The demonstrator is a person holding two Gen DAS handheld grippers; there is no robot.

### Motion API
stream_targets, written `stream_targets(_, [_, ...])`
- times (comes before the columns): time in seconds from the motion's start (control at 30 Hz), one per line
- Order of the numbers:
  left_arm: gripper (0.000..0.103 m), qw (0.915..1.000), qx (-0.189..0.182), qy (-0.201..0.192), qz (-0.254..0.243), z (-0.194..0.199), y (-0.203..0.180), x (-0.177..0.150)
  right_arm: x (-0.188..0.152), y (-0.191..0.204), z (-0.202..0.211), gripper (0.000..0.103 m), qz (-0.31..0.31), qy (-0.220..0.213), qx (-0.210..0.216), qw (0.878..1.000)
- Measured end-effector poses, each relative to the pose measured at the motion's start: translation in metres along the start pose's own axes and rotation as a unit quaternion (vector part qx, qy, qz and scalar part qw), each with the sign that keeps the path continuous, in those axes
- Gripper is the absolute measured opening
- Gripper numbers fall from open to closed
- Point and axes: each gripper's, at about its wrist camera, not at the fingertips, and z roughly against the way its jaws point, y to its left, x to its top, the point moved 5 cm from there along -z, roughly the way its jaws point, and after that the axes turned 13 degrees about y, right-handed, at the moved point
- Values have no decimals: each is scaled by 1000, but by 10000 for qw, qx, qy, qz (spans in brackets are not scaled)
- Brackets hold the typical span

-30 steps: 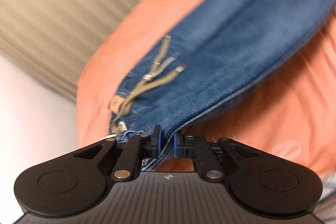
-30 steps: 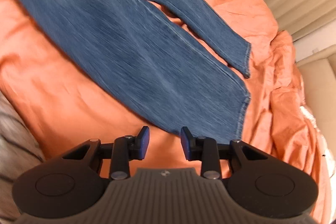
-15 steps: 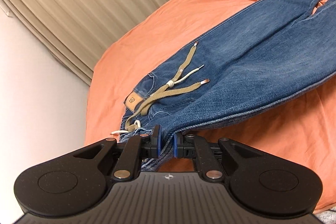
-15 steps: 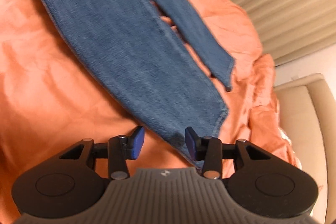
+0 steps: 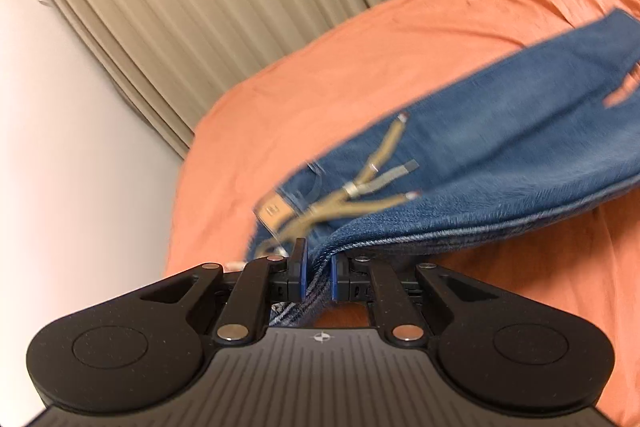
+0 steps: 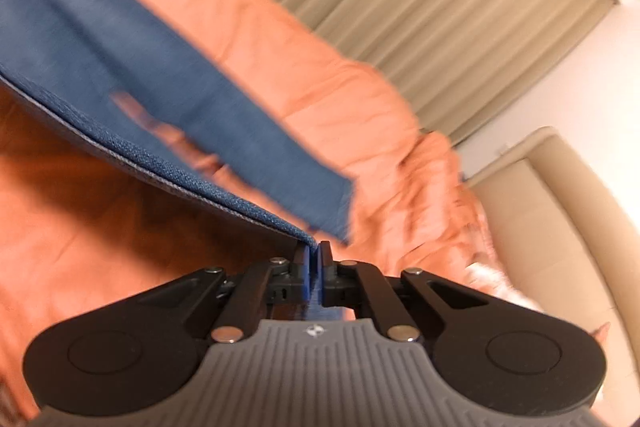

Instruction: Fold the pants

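We note pants (image 5: 500, 163) of coarse blue denim, drawstring (image 5: 360, 203) of tan woven cord. Bed sheet (image 5: 360, 67) matt orange cloth, creased. Both tongs (image 5: 319, 275) (image 6: 314, 269) matt black plastic, blue pads (image 5: 303, 273), shiny metal pins.

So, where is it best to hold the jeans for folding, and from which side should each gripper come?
Hold the jeans along one long side seam, as shown: the left gripper pinches the waist end, the right gripper the hem corner. Come from the side, level with the orange bedcover, because the doubled seam edge is thin and lifts free there.
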Motion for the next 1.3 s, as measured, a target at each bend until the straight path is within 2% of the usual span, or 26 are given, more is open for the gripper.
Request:
stream_targets(0.1, [11,9997,205,-129,-73,-4,13,33,40,-25,-9,0,-69,20,-275,9996])
stream_targets(0.2, [10,9988,339,-89,-329,-25,14,69,79,-40,-39,0,-110,271,-429,9986])
stream_targets(0.43, [10,9955,478,375,-729,-128,0,140,153,-30,-144,0,112,745,-577,9955])
stream_targets(0.6, [10,9931,248,758,-865,-212,-16,166,192,-7,-226,0,344,1043,-462,9929])
stream_targets(0.73, [11,9903,-5,1026,-935,-269,-28,167,207,18,-286,0,564,1361,-258,9888])
stream_targets(0.83, [11,9878,-59,1176,-1015,-301,-38,162,206,39,-318,0,803,1536,-149,9848])
stream_targets(0.97, [12,9874,-74,1157,-1075,-320,-43,158,197,61,-348,0,972,1667,-41,9812])
stream_targets(1.1, [12,9893,-31,1020,-1041,-313,-42,153,194,65,-358,0,991,1643,-51,9814])
stream_targets(1.2, [11,9951,-67,660,-726,-291,-28,164,193,65,-350,0,978,1625,-98,9818])
stream_targets(1.3, [12,9967,-142,604,-526,-281,-22,176,195,61,-337,0,922,1599,-175,9827])
